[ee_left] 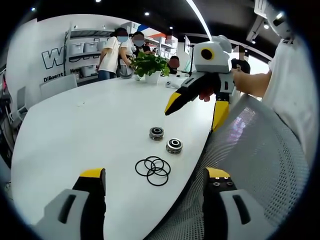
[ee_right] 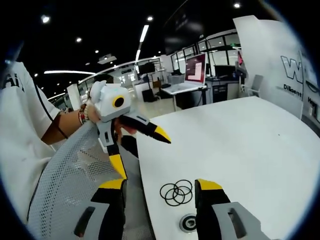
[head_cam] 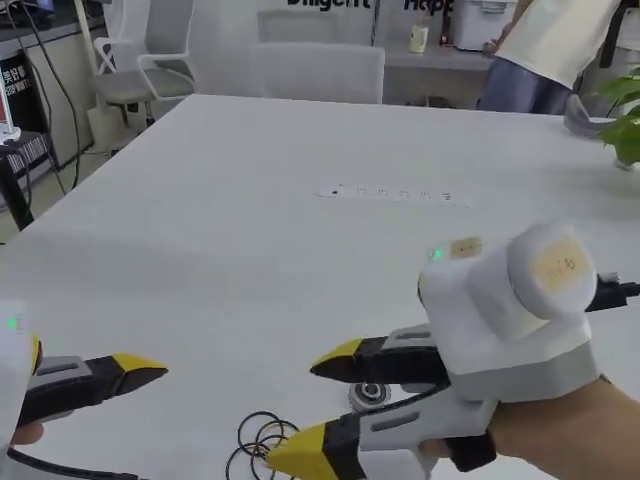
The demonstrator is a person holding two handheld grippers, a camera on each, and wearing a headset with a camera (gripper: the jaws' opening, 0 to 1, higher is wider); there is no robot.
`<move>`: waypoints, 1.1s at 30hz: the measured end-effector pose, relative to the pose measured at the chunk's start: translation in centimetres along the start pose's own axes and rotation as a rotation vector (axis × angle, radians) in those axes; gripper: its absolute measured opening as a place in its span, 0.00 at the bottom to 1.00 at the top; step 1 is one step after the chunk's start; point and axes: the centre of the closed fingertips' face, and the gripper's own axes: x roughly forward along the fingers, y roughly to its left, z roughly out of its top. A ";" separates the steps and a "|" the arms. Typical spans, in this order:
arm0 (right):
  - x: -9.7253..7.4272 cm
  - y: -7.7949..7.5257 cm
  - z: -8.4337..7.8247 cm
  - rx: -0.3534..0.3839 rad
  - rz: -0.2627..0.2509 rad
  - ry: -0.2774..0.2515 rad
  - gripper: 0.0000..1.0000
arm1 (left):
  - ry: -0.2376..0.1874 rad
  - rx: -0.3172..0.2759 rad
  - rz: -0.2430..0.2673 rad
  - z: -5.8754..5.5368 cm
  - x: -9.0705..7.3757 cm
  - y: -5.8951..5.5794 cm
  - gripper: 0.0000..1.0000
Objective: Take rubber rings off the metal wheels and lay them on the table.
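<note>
**Both grippers open above a pile of rubber rings.** The left gripper (ee_left: 155, 175) and the right gripper (head_cam: 300, 410) hang over the near edge of a white table (head_cam: 220, 220). Each has its yellow-tipped jaws spread wide and holds nothing.

In the left gripper view, a small cluster of overlapping black rubber rings (ee_left: 152, 171) lies flat on the tabletop at lower centre. It is framed between that gripper's own jaws and touches neither of them. Just beyond the rings, a dark-rimmed metal wheel (ee_left: 174, 145) sits beside a second metal wheel (ee_left: 156, 133). The two wheels are close together and apart from the rings.

In the head view, the right gripper takes up the lower right of the frame, with a person's hand around its white body. One wheel shows on the table in the gap between its jaws, and the rings lie at bottom centre, just left of the lower jaw.

At upper centre of the left gripper view, a potted plant (ee_left: 150, 65) stands at the far end of the table with people gathered behind it. A mesh chair back (ee_left: 250, 150) runs along the right of that view.
</note>
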 end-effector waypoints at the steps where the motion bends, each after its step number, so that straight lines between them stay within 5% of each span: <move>1: -0.5 -0.1 0.0 -0.001 -0.006 -0.004 0.56 | -0.002 -0.003 -0.001 0.0 0.0 0.0 0.78; 5: -1.9 -0.6 0.1 -0.004 -0.029 -0.032 0.59 | -0.003 -0.003 -0.004 0.0 0.0 0.0 0.79; 20: -6.5 -3.0 -1.1 0.023 -0.128 -0.102 0.94 | 0.039 0.032 -0.009 -0.5 0.1 0.3 0.86; 33: -9.3 -4.8 -2.1 0.050 -0.218 -0.192 0.99 | 0.030 0.024 0.020 -0.4 -0.6 1.4 0.87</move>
